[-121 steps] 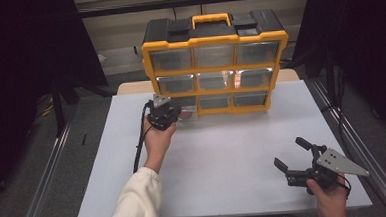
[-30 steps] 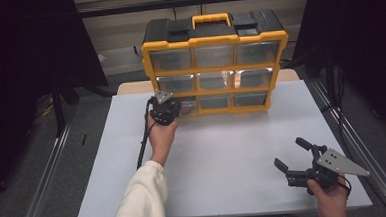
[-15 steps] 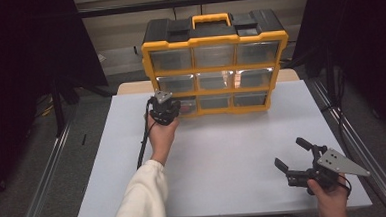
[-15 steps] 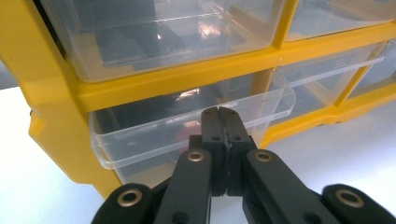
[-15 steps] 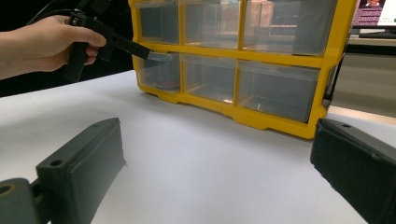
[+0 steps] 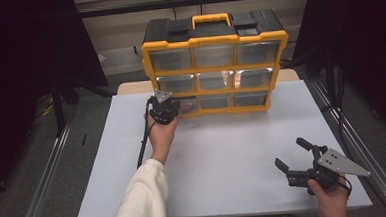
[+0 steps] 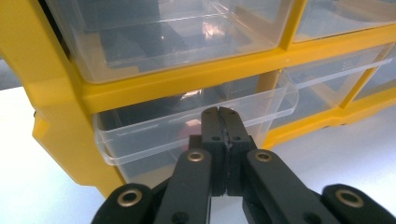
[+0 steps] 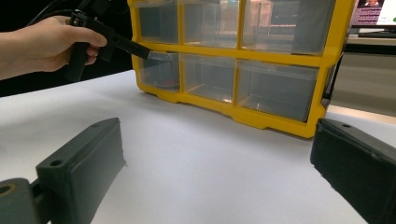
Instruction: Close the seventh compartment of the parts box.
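The bottom-left drawer (image 7: 187, 130) of the yellow organizer case (image 6: 213, 62) is clear plastic, thin-walled, with a rounded lip along its front edge, and something reddish shows dimly through it. It sits slightly proud of the case's frame. The left gripper (image 7: 223, 114) has its black jaws pressed together at that lip; whether the lip itself is pinched between them I cannot tell. In the right gripper view the same gripper reaches the drawer's upper front edge from the case's left side, a hand (image 8: 51, 42) wrapped round its body.

The case is glossy yellow plastic with a black top and a yellow carry handle (image 6: 211, 21), and holds three rows of three see-through drawers. It stands upright at the far edge of a white, matte table top (image 6: 223, 157).

Well away from the case, near the front right corner of the table, the right gripper (image 6: 294, 159) rests low over the surface with its blocky jaws spread wide, nothing between them, a grey three-cornered plate (image 6: 341, 163) on top. A cream sleeve (image 6: 141, 201) lies between the case and the table's near edge.
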The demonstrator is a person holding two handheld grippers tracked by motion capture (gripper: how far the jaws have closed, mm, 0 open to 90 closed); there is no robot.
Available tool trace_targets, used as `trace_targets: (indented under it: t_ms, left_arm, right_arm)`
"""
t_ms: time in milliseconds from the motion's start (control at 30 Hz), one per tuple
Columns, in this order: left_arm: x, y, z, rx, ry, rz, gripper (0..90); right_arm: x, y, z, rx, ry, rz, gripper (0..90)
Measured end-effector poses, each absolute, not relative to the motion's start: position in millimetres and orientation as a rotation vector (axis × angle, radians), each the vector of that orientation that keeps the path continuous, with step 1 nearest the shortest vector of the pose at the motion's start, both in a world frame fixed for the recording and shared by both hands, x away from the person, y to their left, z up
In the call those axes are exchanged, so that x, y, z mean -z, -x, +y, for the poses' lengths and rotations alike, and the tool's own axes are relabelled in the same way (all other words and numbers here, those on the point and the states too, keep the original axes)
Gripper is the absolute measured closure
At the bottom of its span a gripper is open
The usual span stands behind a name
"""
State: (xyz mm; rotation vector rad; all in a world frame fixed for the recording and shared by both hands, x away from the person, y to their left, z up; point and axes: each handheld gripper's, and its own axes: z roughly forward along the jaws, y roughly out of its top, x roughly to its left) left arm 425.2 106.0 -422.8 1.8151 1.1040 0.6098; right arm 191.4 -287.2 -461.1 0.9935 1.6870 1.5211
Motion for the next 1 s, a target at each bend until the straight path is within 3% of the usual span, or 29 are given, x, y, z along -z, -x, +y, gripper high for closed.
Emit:
trace_targets:
  t_ms: [1000]
  left_arm:
    - [424.9, -430.1, 103.3, -0.630, -1.808, 1.112, 90.0]
  right_arm:
    - [461.3, -191.7, -287.4, -1.528, -0.993, 1.689, 2.2]
